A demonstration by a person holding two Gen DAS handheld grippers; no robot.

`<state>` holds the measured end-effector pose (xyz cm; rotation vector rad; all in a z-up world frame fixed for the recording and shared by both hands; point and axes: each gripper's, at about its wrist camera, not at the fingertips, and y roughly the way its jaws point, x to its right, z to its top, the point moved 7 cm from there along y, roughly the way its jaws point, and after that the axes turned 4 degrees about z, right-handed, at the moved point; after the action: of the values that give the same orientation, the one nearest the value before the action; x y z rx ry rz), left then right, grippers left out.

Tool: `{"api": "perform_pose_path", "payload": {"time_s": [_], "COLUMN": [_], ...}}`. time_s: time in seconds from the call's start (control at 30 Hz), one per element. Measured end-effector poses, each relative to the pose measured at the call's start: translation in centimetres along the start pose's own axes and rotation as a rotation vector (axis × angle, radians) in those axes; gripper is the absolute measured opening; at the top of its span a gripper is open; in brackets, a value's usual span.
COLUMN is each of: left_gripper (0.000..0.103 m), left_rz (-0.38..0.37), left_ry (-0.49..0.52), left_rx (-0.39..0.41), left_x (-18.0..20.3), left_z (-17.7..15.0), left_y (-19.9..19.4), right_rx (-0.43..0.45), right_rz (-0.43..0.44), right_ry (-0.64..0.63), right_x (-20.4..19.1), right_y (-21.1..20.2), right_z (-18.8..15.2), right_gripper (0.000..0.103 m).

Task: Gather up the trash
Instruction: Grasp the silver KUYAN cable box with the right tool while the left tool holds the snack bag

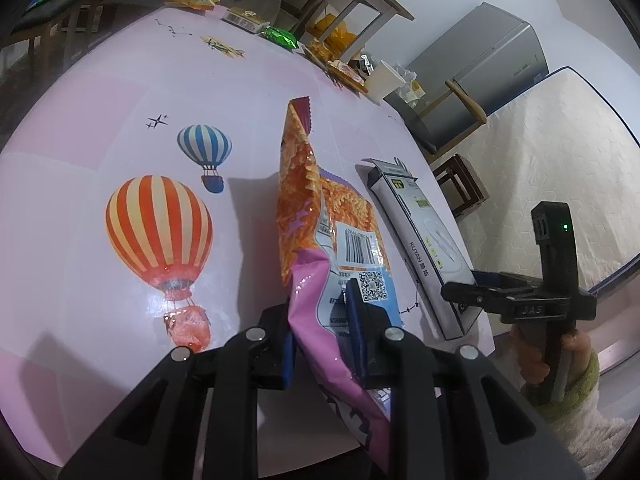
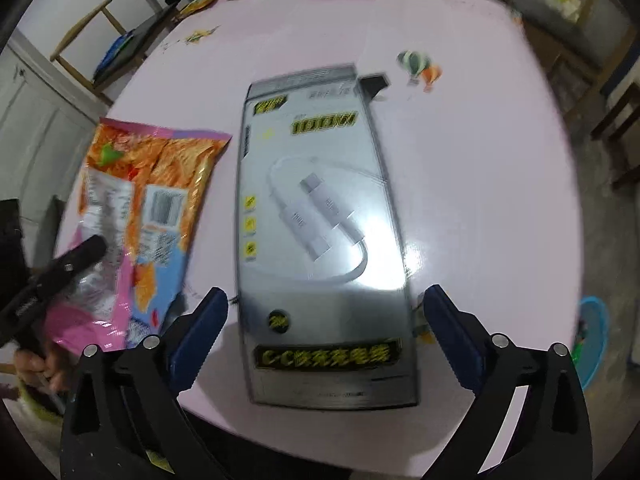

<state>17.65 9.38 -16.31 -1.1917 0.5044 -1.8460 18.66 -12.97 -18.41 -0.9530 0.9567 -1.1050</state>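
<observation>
Left gripper (image 1: pixel 320 320) clamping snack bag (image 1: pixel 304 208); right gripper (image 2: pixel 326 320) spread over cable box (image 2: pixel 320 220).

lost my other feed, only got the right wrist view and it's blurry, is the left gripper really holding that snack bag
Observer: Yes, the left gripper is shut on the snack bag, pinching its pink end.
Operator: bag flat on the table?
Observer: No, its far end stands up off the table.
Operator: anything beyond the cable box?
Observer: Left view shows the cable box lying right beside the bag, and your right gripper has open jaws.
</observation>
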Motion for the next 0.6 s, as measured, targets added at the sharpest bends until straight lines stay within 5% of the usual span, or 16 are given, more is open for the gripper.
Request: {"api": "perform_pose_path", "payload": {"time_s": [0.37, 0.43, 0.6], "left_gripper": [0.021, 0.021, 0.017], "left_rz": [0.02, 0.023, 0.032], "left_ry": [0.028, 0.035, 0.081], "left_rx": [0.023, 0.032, 0.065], "left_x": [0.5, 0.7, 1.7], "left_z": [0.0, 0.1, 0.3], "left_y": [0.2, 0.2, -0.5], "right_rx": [0.03, 0.03, 0.083], "right_rz": [-0.092, -0.083, 0.006], "right_ry": [-0.094, -0.085, 0.015], "right_x": [-1.9, -1.7, 0.0], "right_y": [2.2, 3.0, 0.7], "right_z": [2.9, 3.1, 1.6], "right_gripper": [0.095, 0.082, 0.079]}}
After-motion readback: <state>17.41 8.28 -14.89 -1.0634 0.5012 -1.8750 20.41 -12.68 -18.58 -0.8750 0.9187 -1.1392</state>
